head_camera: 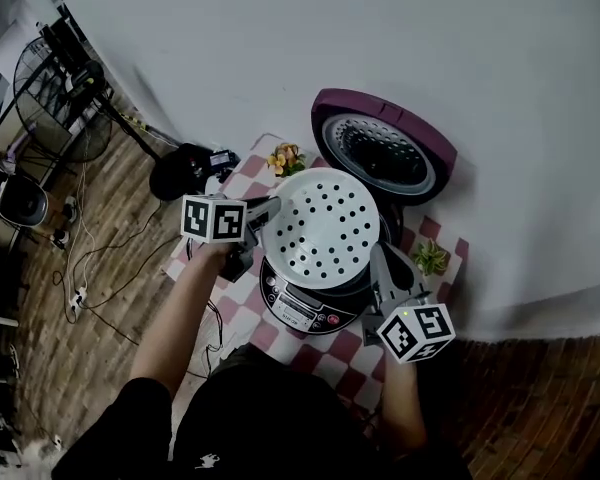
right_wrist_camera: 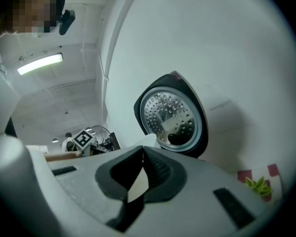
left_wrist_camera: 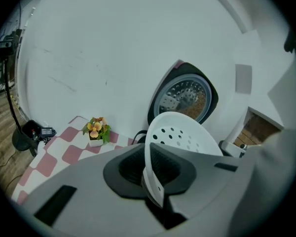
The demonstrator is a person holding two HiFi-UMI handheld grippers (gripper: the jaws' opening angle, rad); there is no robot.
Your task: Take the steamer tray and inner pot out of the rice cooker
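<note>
White wall and wood floor frame the head view, where a chequered surface [head_camera: 242,180] carries the rice cooker [head_camera: 298,311] with its lid [head_camera: 380,148] thrown open. The steamer tray [head_camera: 325,228], white and perforated, hangs over the cooker's mouth, taken on opposite sides by the left tool [head_camera: 268,212] and the right tool [head_camera: 382,268]. The inner pot cannot be seen and presumably sits below the tray. Left gripper view: the jaws are clamped on the tray's upturned rim, its thin wall pinched between the dark pads [left_wrist_camera: 130,169]. Right gripper view: the jaws are closed hard on a thin white edge, judged to be the tray's far rim. Assessment: the tray looks light, stiff and smooth, probably thin plastic. The rim is the only purchase, and two opposed grips should keep it from tipping or sliding out. The pot is judged heavier and slick, best taken at its rim on both sides.
</note>
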